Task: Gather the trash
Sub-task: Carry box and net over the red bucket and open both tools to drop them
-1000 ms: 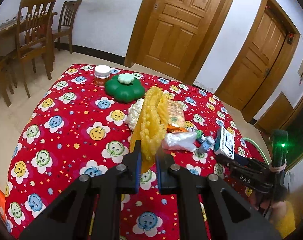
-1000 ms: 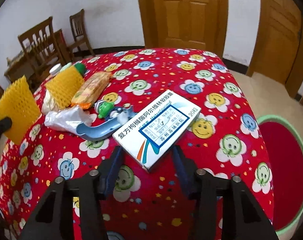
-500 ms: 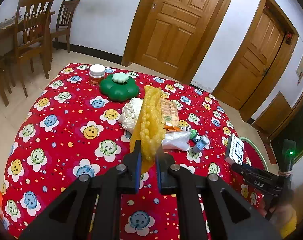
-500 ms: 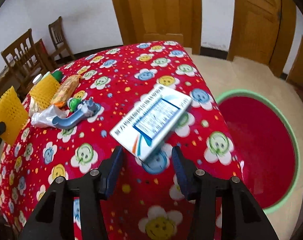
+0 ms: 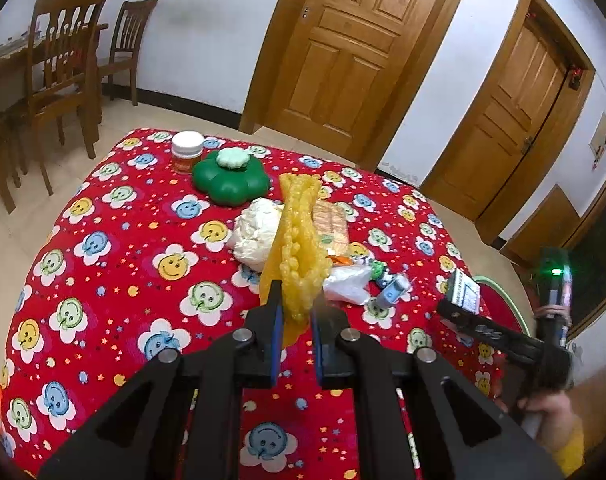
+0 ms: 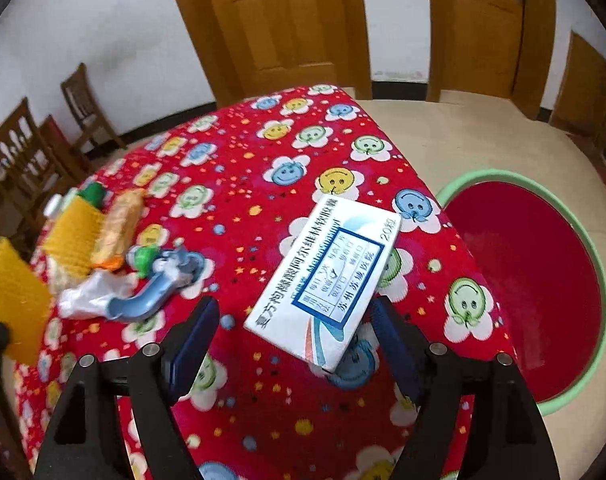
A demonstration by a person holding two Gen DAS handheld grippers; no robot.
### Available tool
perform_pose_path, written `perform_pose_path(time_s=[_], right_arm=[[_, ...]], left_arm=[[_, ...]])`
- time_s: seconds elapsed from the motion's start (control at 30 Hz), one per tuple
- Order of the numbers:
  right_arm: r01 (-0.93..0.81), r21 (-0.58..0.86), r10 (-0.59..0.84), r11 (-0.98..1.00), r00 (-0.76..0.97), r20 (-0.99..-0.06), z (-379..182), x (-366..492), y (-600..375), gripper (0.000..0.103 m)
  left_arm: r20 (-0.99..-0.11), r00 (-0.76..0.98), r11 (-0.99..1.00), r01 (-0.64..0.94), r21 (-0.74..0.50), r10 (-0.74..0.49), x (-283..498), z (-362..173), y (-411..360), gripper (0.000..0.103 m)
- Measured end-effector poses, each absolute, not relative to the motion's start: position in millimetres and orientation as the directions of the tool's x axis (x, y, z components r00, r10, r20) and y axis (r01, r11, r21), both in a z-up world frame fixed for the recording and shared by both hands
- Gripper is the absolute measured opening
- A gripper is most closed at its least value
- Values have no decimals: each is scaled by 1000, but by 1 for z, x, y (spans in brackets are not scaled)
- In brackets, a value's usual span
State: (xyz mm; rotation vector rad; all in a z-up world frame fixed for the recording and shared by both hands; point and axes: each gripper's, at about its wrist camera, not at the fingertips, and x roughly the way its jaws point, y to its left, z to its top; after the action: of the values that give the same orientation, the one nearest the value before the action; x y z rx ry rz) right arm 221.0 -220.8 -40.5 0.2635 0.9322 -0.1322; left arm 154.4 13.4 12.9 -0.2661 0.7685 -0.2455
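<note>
White medicine box (image 6: 327, 280), blue label, "20粒" printed.

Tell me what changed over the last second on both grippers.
The right gripper carried the medicine box from mid-table toward the edge by the red basin; its jaws are now opening, the left pad clear of the box. The left gripper stayed shut on the yellow foam net.

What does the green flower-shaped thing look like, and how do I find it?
Look at the far end of the red smiley-face tablecloth, toward the big wooden door. Beside a small white-lidded jar sits the flower-shaped container. It is dark green with rounded petals and a pale green flower knob on top, unlike anything nearby.
</note>
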Motion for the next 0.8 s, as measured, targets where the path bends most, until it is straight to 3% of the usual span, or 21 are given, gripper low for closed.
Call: perform_pose_path(time_s=[0.13,0.17,0.2,0.47,0.8], right_arm=[[226,152,-15,962,603,-798,-46,221,-221,77],[223,160,-9,962,608,-794,-46,219,-223,74],[227,158,-15,961,612,-790,-46,217,-225,64],[215,234,40,948,651,-758,-40,190,-250,64],[288,249,-24,925,696,-718,-28,143,-303,64]], left_arm=[[-634,701,937,152,-315,-327,151,22,4,11],[-630,703,937,162,-311,-331,151,25,1,11],[-627,704,936,169,-309,-334,150,27,-2,11],[-628,673,919,251,-303,-391,149,35,-39,11],[-648,606,883,383,-272,-462,149,37,-109,11]])
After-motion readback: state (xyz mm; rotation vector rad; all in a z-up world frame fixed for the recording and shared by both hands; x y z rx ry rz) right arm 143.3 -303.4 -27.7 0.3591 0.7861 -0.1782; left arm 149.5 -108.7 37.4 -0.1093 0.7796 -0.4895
